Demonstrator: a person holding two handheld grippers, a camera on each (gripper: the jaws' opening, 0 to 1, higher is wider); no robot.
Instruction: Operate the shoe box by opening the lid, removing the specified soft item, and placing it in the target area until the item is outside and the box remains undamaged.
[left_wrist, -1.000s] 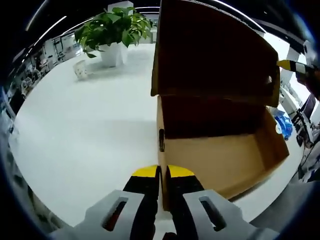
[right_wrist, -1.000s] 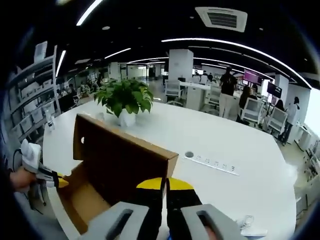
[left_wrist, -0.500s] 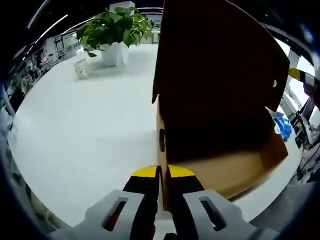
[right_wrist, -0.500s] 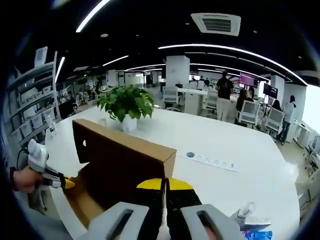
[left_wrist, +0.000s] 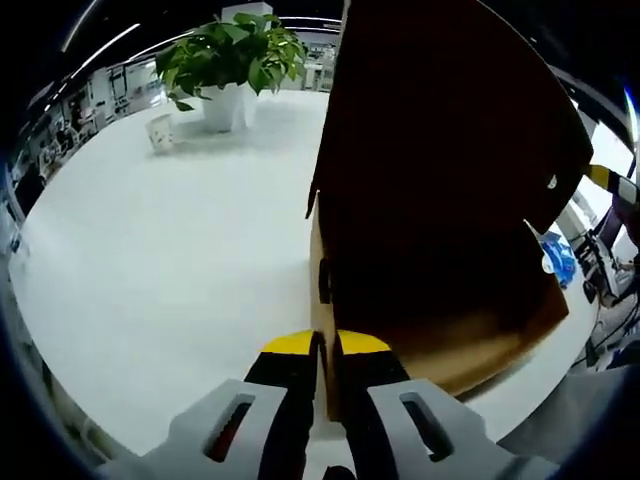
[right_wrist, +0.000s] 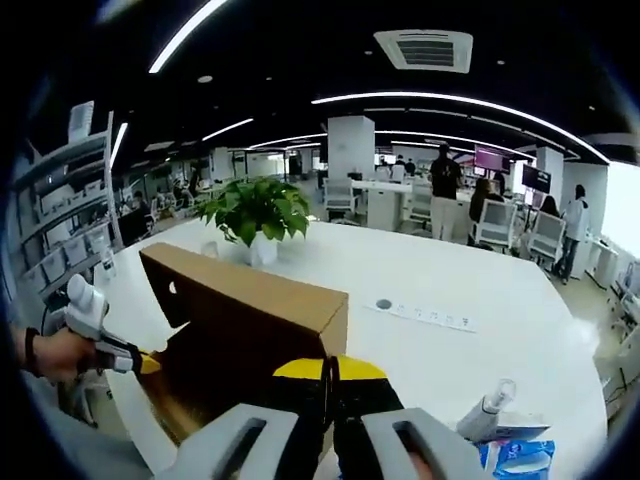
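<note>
A brown cardboard shoe box (left_wrist: 450, 345) stands on the white table (left_wrist: 150, 260). Its lid (left_wrist: 440, 130) is raised, dark underside toward me, and shades the inside. I see no soft item in it. My left gripper (left_wrist: 325, 345) is shut on the box's near wall edge. In the right gripper view my right gripper (right_wrist: 328, 368) is shut on the lid's (right_wrist: 250, 310) front edge. The left gripper (right_wrist: 150, 363), held by a hand (right_wrist: 55, 355), shows at the box's far end. The right gripper's yellow tip (left_wrist: 605, 178) peeks past the lid.
A potted plant (left_wrist: 230, 55) and a small white cup (left_wrist: 160, 135) stand at the table's far side. A spray bottle (right_wrist: 485, 410) and a blue packet (right_wrist: 520, 458) lie near the right gripper. A socket strip (right_wrist: 420, 315) is set in the table. People stand in the office behind.
The lid, held by the right gripper, has swung so that it covers more of the box's inside in the left gripper view. The left gripper stays clamped on the wall.
</note>
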